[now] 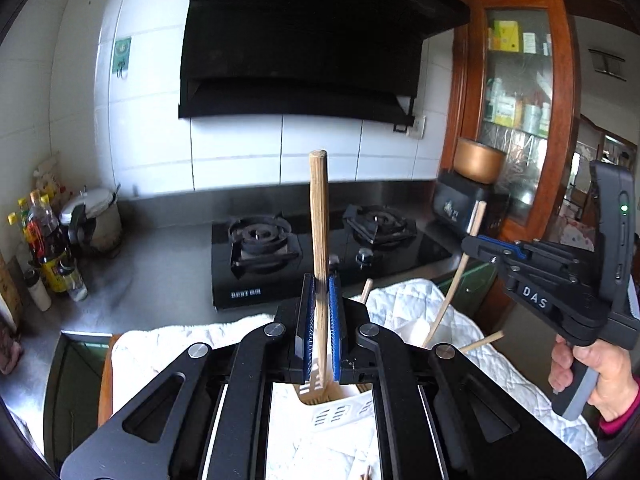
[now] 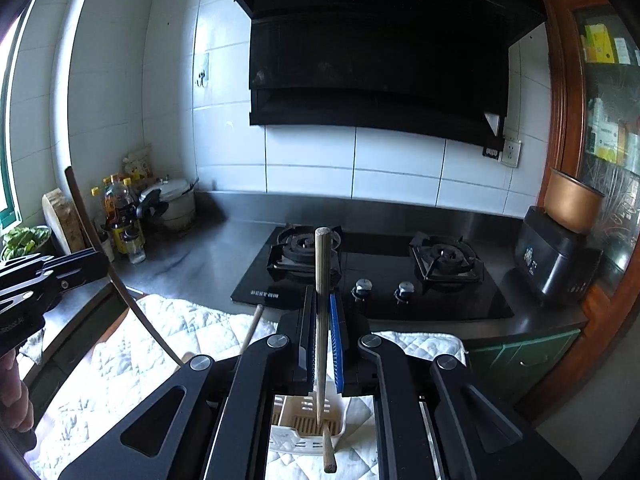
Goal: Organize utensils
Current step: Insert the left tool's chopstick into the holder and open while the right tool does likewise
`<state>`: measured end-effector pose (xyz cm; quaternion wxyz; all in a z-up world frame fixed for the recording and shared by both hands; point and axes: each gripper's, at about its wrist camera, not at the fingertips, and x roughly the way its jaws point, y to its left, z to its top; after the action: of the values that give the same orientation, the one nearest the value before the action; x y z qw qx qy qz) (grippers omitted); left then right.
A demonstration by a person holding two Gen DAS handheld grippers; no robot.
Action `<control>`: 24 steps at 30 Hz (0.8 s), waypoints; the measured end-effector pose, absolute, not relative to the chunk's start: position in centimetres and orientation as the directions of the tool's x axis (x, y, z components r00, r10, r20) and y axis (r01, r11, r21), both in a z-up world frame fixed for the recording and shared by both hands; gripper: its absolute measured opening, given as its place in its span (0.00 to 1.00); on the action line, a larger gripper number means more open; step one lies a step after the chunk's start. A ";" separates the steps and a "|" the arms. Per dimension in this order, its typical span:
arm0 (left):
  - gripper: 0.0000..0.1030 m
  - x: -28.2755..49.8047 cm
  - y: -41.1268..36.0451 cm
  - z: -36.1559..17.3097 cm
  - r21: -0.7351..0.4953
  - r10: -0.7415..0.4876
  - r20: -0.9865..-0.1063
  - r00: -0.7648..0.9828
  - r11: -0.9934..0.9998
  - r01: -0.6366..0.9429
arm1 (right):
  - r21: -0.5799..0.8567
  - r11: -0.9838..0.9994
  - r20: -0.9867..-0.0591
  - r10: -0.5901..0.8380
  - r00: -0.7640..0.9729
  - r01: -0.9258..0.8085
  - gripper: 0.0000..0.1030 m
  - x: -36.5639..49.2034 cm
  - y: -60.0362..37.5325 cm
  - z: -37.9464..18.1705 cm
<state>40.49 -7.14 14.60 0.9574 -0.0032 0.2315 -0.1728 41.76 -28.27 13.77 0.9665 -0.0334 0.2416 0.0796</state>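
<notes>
Handle upright in left tool, perhaps clamped

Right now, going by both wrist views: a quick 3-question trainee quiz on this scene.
1. True or false: the left gripper is shut on a wooden utensil.
2. What does the right gripper hold? A) a metal fork B) a wooden stick C) nothing
3. How many burners does the stove have?
Key: 1 true; 2 B; 3 two.
</notes>
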 end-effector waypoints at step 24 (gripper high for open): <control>0.09 42.4 -6.7 9.2 -0.102 -0.310 -0.558 0.770 0.946 0.307 | -0.017 0.987 -0.505 0.129 0.853 -0.159 0.24 40.6 -29.0 12.2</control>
<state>42.41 -6.73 9.24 0.9407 -0.0025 0.2970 -0.1638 40.64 -29.01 12.21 0.9622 -0.0293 0.2603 0.0749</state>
